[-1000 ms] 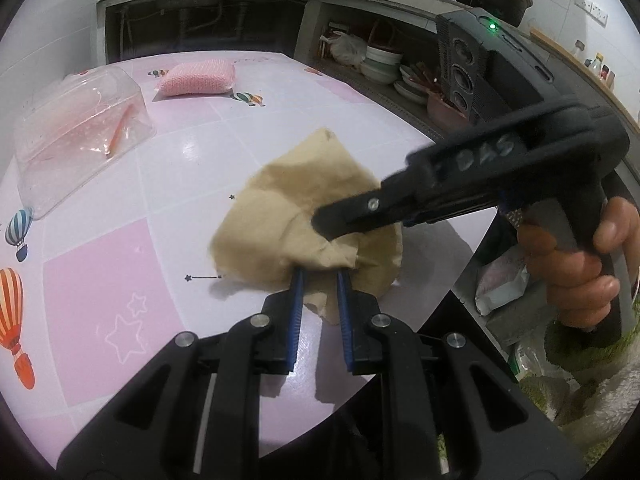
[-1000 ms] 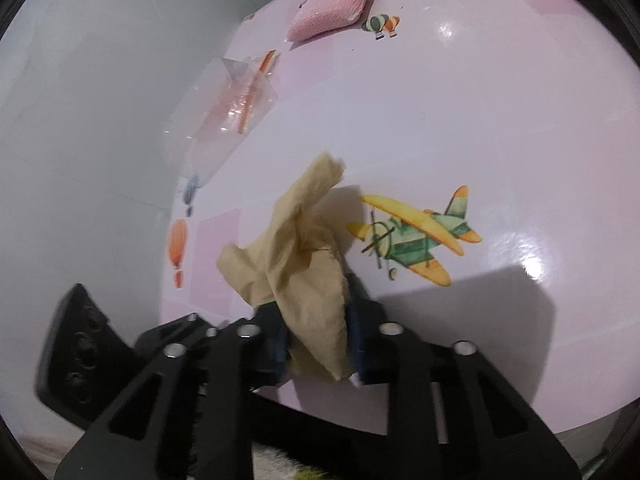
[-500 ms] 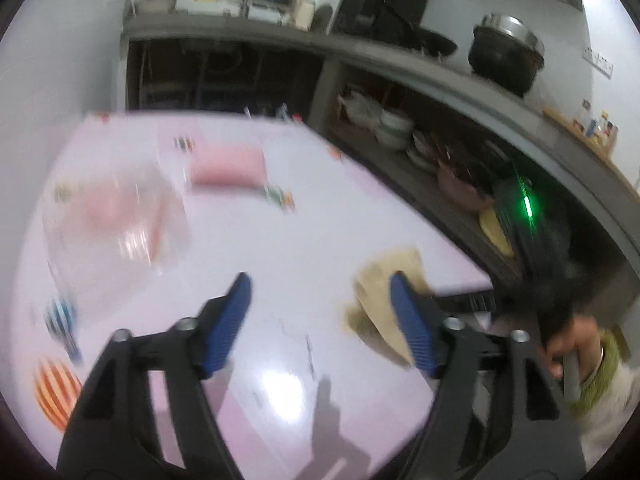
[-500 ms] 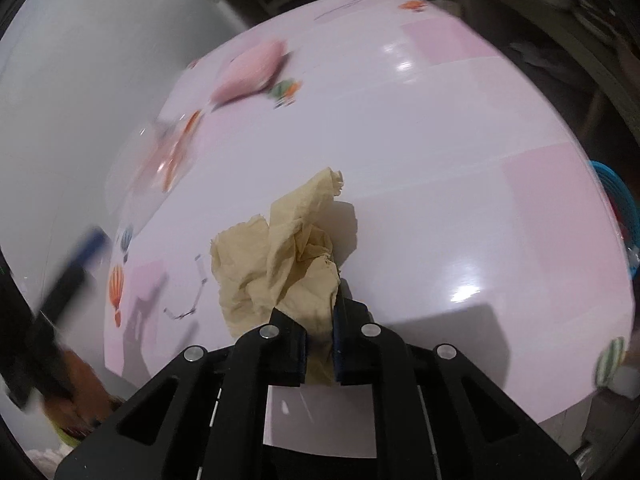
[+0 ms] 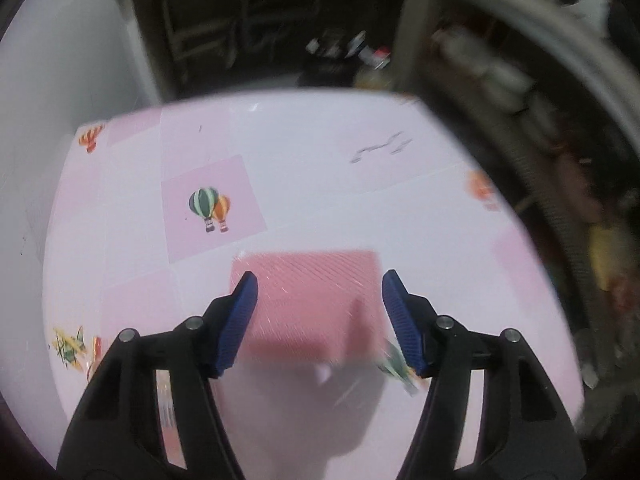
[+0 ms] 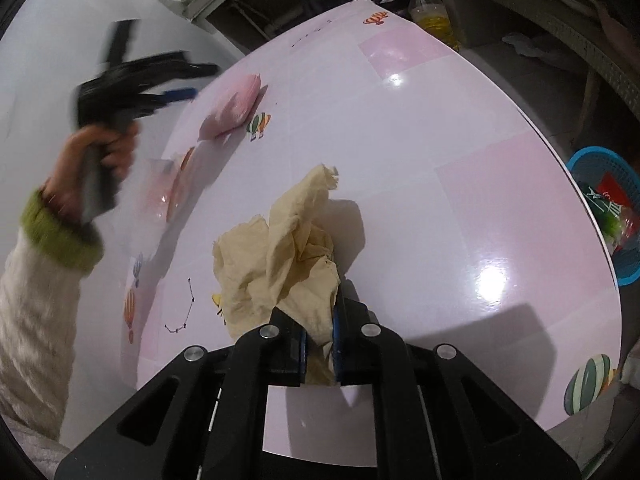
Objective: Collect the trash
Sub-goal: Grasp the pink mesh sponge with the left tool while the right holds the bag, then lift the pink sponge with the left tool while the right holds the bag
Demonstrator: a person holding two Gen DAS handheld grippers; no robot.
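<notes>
The right claw is clamped tight on a crumpled tan paper napkin, which bunches up ahead of its tips over the glossy pink tabletop. The left claw stands wide, jaws closing, with a soft pink woven sponge lying between its ribbed blue pads, untouched.

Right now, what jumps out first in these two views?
The crumpled tan paper, pinched in the shut right gripper above the pink table. Next, the left gripper, its jaws closing, framing a pink sponge that the pads do not yet press. A blue basket holding trash sits past the table's right edge.
</notes>
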